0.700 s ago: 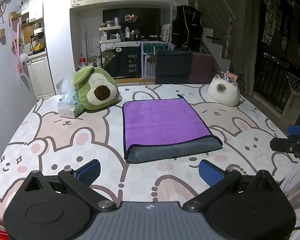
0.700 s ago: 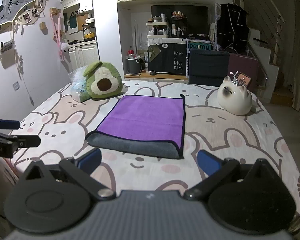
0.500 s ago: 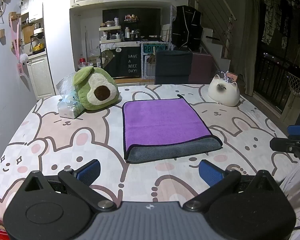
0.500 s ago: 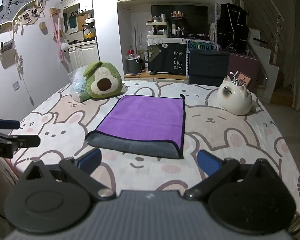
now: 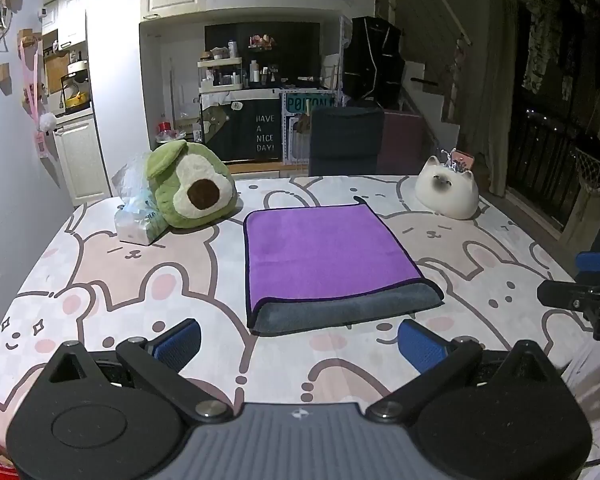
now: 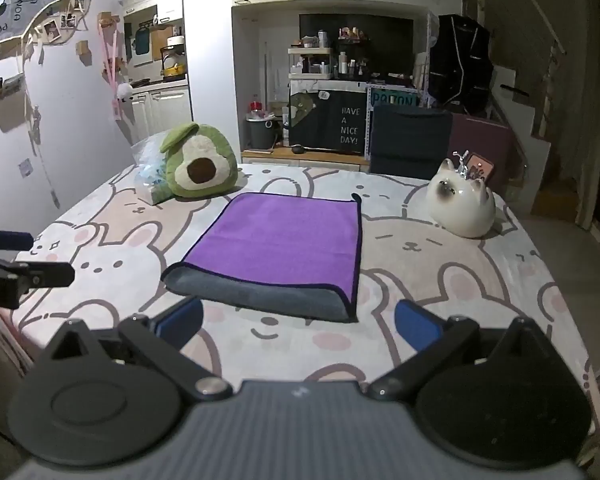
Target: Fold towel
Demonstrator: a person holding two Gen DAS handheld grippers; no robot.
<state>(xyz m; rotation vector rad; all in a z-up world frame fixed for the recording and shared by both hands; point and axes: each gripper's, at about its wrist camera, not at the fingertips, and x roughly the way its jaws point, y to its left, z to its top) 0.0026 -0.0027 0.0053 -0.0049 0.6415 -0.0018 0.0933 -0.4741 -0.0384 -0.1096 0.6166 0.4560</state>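
Observation:
A purple towel point(image 5: 324, 252) with a grey underside lies folded on the bunny-print table; its grey lower layer shows along the near edge point(image 5: 348, 310). It also shows in the right wrist view point(image 6: 284, 240). My left gripper point(image 5: 298, 346) is open and empty, just short of the towel's near edge. My right gripper point(image 6: 298, 326) is open and empty, also just short of the near edge. The right gripper shows at the right edge of the left wrist view point(image 5: 588, 292); the left gripper shows at the left edge of the right wrist view point(image 6: 16, 268).
A green avocado plush point(image 5: 192, 190) and a plastic-wrapped tissue pack point(image 5: 138, 220) sit at the table's far left. A white cat figure point(image 5: 448, 194) sits at the far right. A dark chair point(image 5: 346, 140) stands behind the table's far edge.

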